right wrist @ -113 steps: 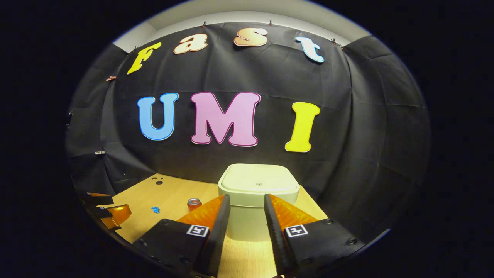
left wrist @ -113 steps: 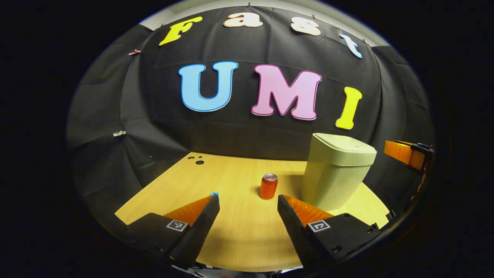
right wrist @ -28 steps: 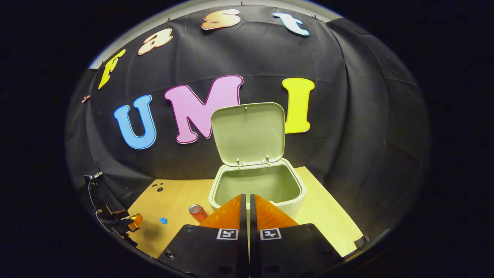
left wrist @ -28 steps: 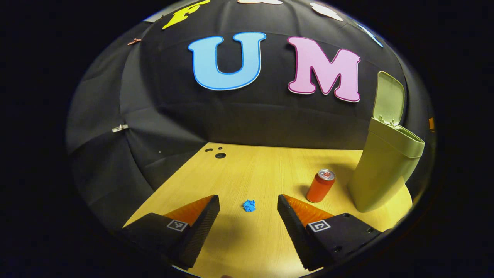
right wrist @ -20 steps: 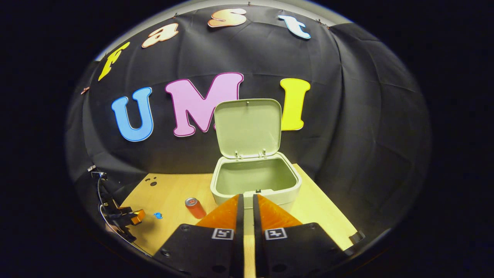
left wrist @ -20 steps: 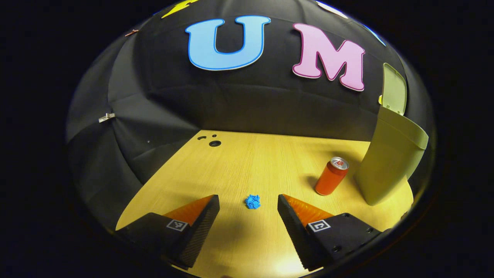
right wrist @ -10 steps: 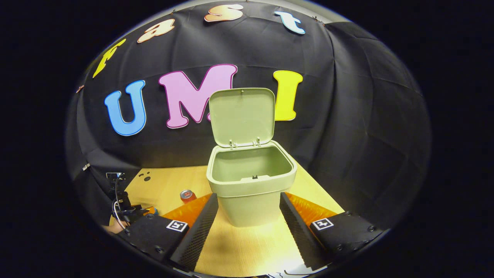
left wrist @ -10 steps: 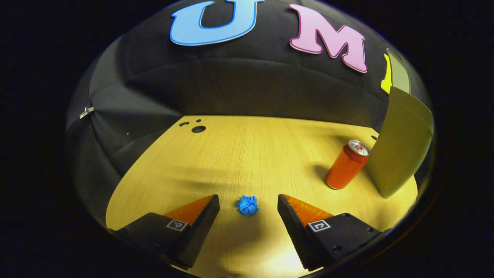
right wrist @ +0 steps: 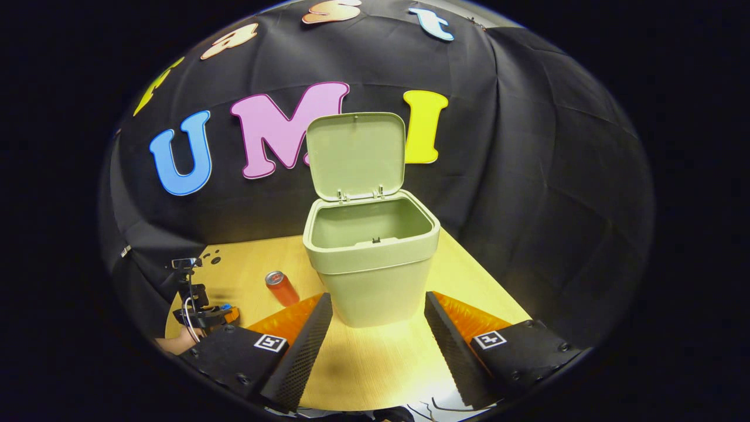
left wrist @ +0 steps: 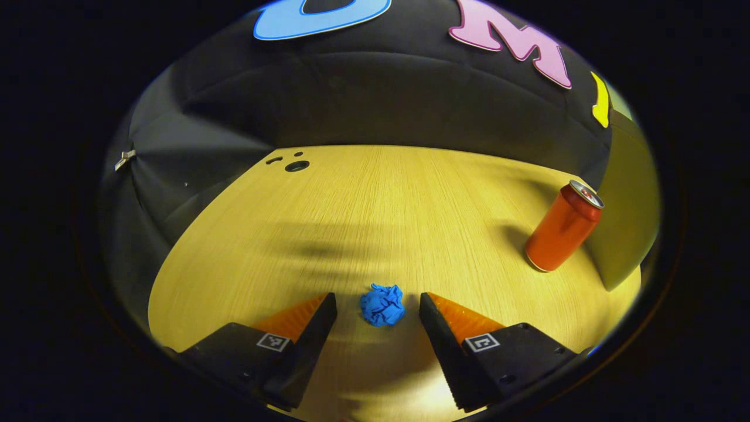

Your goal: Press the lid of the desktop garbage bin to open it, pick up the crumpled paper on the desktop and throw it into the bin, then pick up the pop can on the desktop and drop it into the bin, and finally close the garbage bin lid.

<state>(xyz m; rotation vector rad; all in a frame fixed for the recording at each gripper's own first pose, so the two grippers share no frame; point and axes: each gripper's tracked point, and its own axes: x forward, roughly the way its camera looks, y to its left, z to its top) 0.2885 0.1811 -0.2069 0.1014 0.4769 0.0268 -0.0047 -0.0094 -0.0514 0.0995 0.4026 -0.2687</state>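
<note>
Low in the left gripper view, the left gripper sits wide open around the blue crumpled paper and should squeeze gently, while the right gripper waits open before the open green bin.

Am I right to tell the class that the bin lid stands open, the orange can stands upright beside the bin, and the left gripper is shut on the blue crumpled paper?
Not quite. In the left gripper view the left gripper is open; the blue crumpled paper lies between its jaws, untouched. The rest holds: the bin lid stands open and the orange can stands upright beside the bin.
</note>
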